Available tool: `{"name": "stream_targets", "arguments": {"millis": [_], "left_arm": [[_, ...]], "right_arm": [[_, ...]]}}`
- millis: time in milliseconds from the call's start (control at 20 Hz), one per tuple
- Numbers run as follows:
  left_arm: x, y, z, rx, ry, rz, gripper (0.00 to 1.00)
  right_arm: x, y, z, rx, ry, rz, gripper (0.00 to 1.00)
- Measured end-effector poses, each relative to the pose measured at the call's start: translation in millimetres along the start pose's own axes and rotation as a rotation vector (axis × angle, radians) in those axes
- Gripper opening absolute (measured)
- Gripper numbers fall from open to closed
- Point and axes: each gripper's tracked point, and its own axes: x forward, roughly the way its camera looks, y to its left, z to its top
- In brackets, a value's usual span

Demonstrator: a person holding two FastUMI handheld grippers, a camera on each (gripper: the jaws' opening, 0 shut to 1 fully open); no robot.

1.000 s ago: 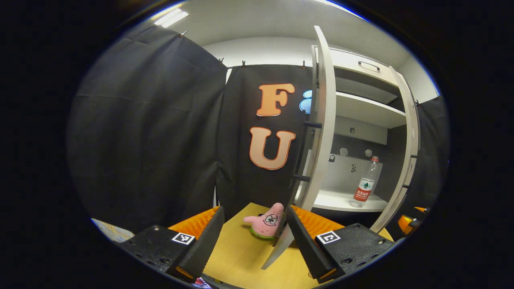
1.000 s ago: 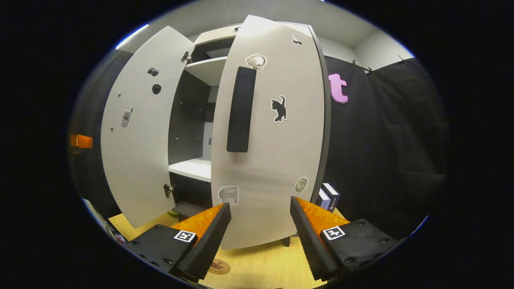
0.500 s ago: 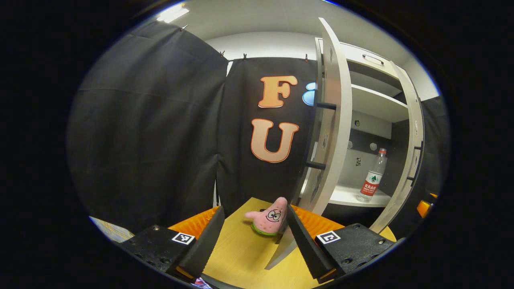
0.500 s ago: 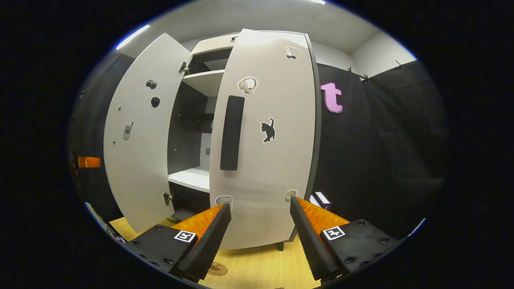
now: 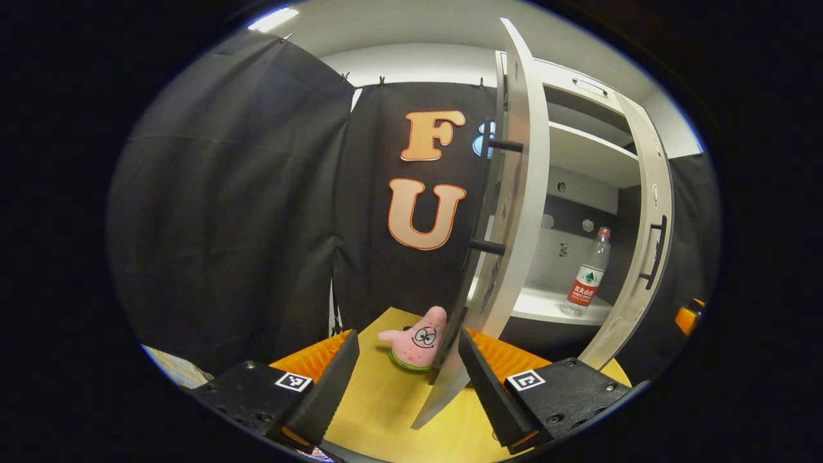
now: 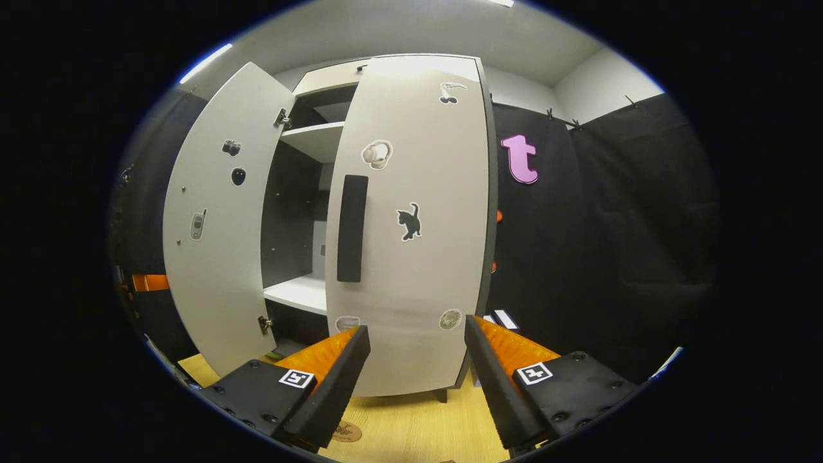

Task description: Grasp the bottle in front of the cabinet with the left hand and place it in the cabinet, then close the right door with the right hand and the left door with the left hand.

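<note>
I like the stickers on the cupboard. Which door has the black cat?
The right door, the one nearly shut, with the dark handle. The left door swings wide open, no cat.

1. Bottle (image 5: 586, 274) on the cabinet shelf (image 5: 546, 307): red label with white characters and a green-white logo above them. Too small to read.
2. Square black-and-white fiducial markers, one on each finger block of the left gripper (image 5: 404, 379) and the right gripper (image 6: 416, 379). Patterns only, no text.
3. Right door (image 6: 411, 225), outer face: picture stickers, namely a black cat, headphones, cherries, a mug and a round badge. No wording legible.
4. Left door (image 6: 215, 218), inner face: small stickers of a camera, a dark blob and a phone. No text.
5. Round mark on the bench (image 6: 418, 431) near the right gripper: print unreadable.
</note>
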Motion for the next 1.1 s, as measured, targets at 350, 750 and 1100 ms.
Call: {"name": "stream_targets", "arguments": {"millis": [350, 750, 1100], "left_arm": [[1, -5, 2, 0.035, 0.014, -0.021, 0.94], [0, -21, -2, 0.02, 0.022, -0.068, 0.94], [-7, -76, -12, 0.013, 0.057, -0.207, 0.94]], "right_arm": [[1, -13, 7, -0.015, -0.026, -0.013, 0.94], [12, -5, 2, -0.004, -0.027, 0.005, 0.98], [18, -8, -1, -0.001, -0.025, 0.005, 0.98]]}}
